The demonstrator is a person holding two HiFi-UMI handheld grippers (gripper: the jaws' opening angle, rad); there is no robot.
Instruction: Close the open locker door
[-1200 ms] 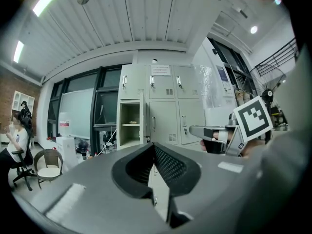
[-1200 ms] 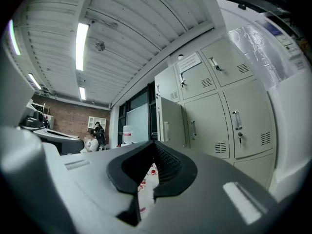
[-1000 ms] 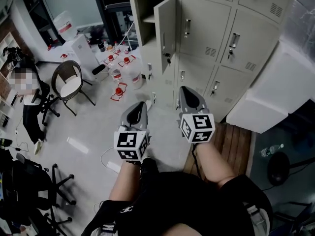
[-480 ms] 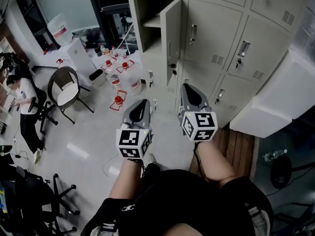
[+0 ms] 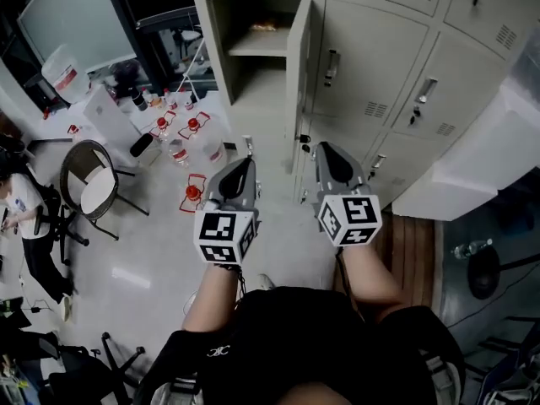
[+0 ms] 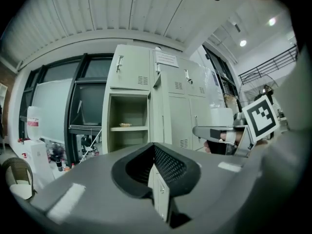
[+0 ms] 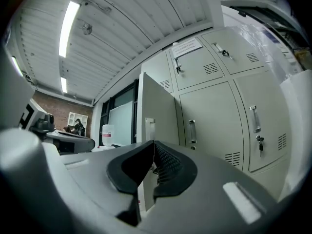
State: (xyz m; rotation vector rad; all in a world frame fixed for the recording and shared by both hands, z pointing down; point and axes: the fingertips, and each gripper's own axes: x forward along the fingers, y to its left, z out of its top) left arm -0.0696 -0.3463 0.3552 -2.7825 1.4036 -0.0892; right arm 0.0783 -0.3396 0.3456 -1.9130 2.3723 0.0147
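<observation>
The grey locker bank [image 5: 371, 49] fills the top of the head view. One upper compartment [image 5: 253, 57] stands open, and its door [image 5: 297, 74] swings out toward me, nearly edge-on. My left gripper [image 5: 245, 165] is held level below the open compartment, jaws shut and empty. My right gripper [image 5: 325, 148] is level just right of the door's lower edge, apart from it, also shut and empty. In the left gripper view the left gripper [image 6: 154, 152] faces the open compartment [image 6: 127, 121]. In the right gripper view the right gripper [image 7: 154, 150] faces the door panel [image 7: 158, 113].
A small object [image 5: 268, 26] lies on the shelf in the open locker. Water jugs with red caps [image 5: 192, 129] and a round chair [image 5: 93, 184] stand on the floor at left, near a person [image 5: 21, 205]. A white box [image 5: 472, 167] and wooden boards [image 5: 413, 243] are at right.
Both grippers have moved forward toward the lockers, which now look closer. The open compartment and its door sit more centred above the grippers. Both stay shut.
</observation>
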